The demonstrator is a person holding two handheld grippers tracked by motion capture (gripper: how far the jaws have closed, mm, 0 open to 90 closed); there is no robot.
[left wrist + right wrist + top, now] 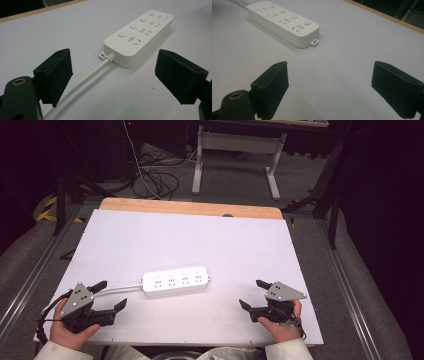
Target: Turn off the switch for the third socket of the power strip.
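Now both wide apart: left gripper (111, 296), right gripper (253, 294), flanking power strip (175, 280).

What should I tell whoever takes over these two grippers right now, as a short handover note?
Left gripper: jaws open, holding nothing, at the near left of the table, with the white cable running between its jaws.
Right gripper: jaws open, holding nothing, at the near right.
Power strip: flat on the table between the two grippers, sockets up, nothing plugged in, cable leaving its left end.
Done: nothing visible yet; the strip is untouched.
Left: probably close in on the strip or its cable and take hold.
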